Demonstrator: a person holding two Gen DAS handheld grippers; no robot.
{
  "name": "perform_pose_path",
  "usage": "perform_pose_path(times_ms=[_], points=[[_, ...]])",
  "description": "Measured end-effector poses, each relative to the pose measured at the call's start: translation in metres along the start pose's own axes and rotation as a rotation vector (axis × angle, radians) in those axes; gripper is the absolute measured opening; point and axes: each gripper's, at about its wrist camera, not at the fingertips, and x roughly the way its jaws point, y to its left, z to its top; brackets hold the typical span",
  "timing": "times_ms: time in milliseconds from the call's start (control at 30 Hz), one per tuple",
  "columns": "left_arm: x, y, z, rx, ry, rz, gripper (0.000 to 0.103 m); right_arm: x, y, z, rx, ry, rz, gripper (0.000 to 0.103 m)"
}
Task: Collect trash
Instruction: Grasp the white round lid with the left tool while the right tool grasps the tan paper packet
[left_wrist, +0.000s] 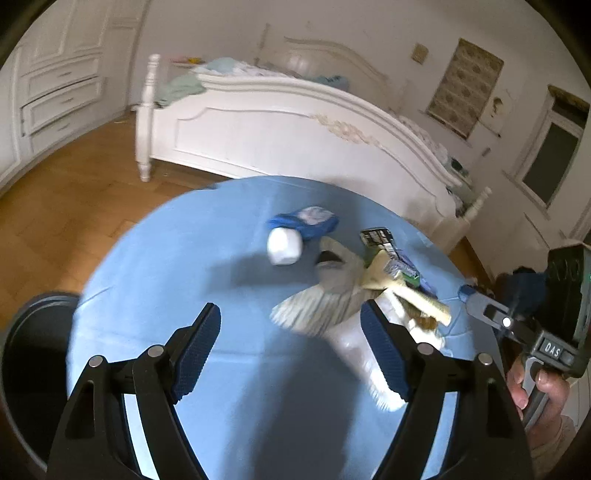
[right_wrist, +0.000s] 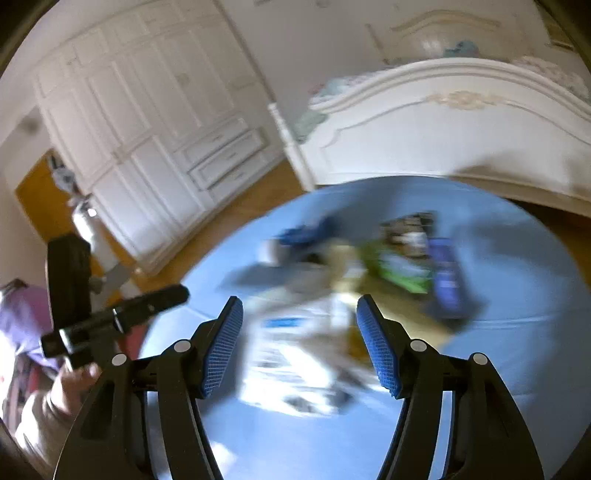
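Observation:
A heap of trash lies on the round table with a blue cloth (left_wrist: 166, 280): a white cup (left_wrist: 283, 249), a blue wrapper (left_wrist: 306, 221), a green carton (left_wrist: 400, 267), a dark printed box (left_wrist: 378, 236) and striped white paper (left_wrist: 317, 308). My left gripper (left_wrist: 291, 308) hangs open above the cloth just short of the heap, with nothing between its pads. The right wrist view is blurred. There my right gripper (right_wrist: 299, 299) is open over white wrappers (right_wrist: 295, 362), with the green carton (right_wrist: 402, 269) and a purple packet (right_wrist: 447, 273) beyond.
A dark round bin (left_wrist: 29, 350) stands at the table's left edge. A white bed (left_wrist: 277, 133) is close behind the table, and white cupboards (right_wrist: 147, 122) line the wall. Wood floor (left_wrist: 74, 184) surrounds the table. A hand (left_wrist: 543, 391) holds the right tool.

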Motion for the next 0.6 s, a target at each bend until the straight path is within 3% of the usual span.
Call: perform_pose_path(times_ms=[200,467,533,600], points=[[0.043,-0.006,0.02,0.007,0.05,0.015,0.078,0.009,-0.029,0.0,-0.075,0.04,-0.033,0.064],[0.085,0.004,0.04,0.024,0.104,0.056,0.077,0.052,-0.023,0.006,-0.19,0.145,-0.018,0.064],[0.09,0.005,0.042,0.034,0.11,0.066,0.068,0.063,-0.023,0.007,-0.2,0.18,-0.021,0.064],[0.097,0.007,0.041,0.035,0.126,0.071,0.056,0.071,-0.026,0.008,-0.197,0.21,-0.014,0.054]])
